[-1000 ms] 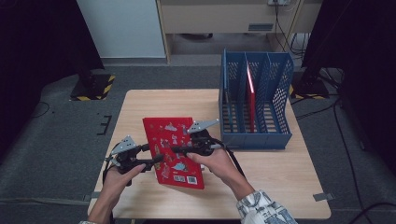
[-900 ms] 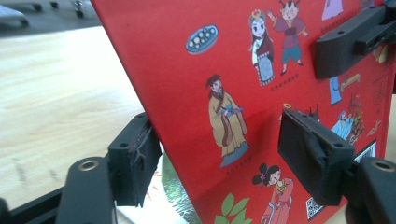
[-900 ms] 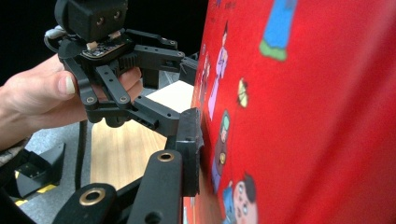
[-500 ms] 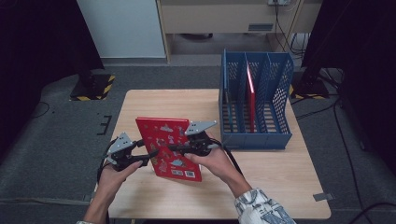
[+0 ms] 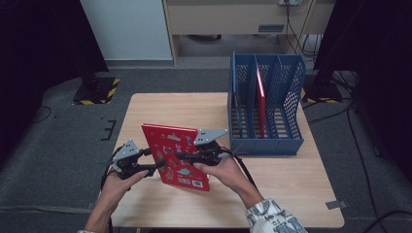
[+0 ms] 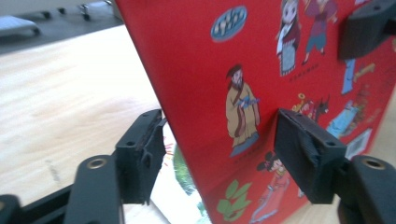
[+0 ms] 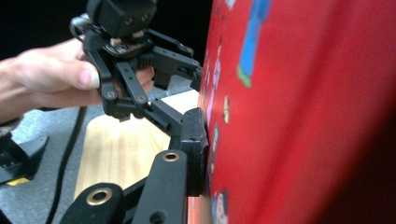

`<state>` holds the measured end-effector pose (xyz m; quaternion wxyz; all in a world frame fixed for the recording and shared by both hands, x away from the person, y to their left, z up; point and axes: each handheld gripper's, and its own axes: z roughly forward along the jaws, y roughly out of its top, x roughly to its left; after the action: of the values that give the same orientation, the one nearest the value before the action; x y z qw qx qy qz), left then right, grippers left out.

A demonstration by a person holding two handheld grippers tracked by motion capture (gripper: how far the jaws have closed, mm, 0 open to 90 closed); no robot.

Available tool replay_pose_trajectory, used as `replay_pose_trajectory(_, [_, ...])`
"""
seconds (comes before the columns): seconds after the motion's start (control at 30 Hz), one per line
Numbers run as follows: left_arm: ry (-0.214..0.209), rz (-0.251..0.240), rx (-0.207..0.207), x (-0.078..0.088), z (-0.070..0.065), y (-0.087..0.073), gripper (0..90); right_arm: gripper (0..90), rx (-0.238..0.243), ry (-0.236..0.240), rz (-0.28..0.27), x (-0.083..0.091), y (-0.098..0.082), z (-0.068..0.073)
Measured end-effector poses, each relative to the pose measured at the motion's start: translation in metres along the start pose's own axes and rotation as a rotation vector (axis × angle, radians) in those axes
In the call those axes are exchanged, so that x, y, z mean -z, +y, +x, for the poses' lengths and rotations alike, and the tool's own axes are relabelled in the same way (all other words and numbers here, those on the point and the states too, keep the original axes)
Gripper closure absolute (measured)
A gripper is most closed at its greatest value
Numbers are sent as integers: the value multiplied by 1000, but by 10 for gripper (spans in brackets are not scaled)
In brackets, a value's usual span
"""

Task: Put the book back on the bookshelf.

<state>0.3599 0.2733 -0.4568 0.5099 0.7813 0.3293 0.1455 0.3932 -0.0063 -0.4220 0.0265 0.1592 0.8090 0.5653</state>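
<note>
A red picture book [image 5: 175, 155] is held tilted above the wooden table [image 5: 291, 184], cover toward me. My right gripper [image 5: 180, 156] is shut on its right part; in the right gripper view one pad [image 7: 195, 144] presses on the cover [image 7: 303, 93] and the other jaw is hidden behind it. My left gripper [image 5: 156, 164] reaches in from the left. Its jaws have just been opening. The book's edge [image 6: 261, 70] runs slantwise between them, and the right pad [image 6: 303, 158] stands off the cover.
A blue mesh file rack [image 5: 265, 143] stands at the table's right back, with a thin red book [image 5: 261, 97] upright in a middle slot. Bare tabletop lies behind the held book and along the front right. Dark floor surrounds the table.
The red book has shifted slightly to the left between the grippers. Both hands have stayed where they were.
</note>
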Motion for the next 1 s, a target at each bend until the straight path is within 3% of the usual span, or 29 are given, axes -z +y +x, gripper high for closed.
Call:
replay_pose_trajectory(0.13, [-23, -14, 14, -1, 3, -3, 250, 793, -8, 24, -22, -1, 1, 0])
replay_pose_trajectory(0.27, [-37, -45, 13, 2, 3, -2, 311, 793, 10, 28, -42, -2, 2, 0])
replay_pose_trajectory(0.33, [-24, -69, 5, 4, 1, 0, 356, 792, 11, 25, -48, -3, 2, -1])
replay_pose_trajectory(0.53, [-10, -69, -16, 5, 0, 3, 408, 765, 33, 2, -28, -2, 1, -2])
replay_pose_trajectory(0.8, [-17, -56, -31, 0, -6, 5, 446, 731, -4, 3, -148, 16, 9, -6])
replay_pose_trajectory(1.0, [-18, -52, -35, 0, -8, 6, 459, 712, -8, 17, -161, 26, 10, -8])
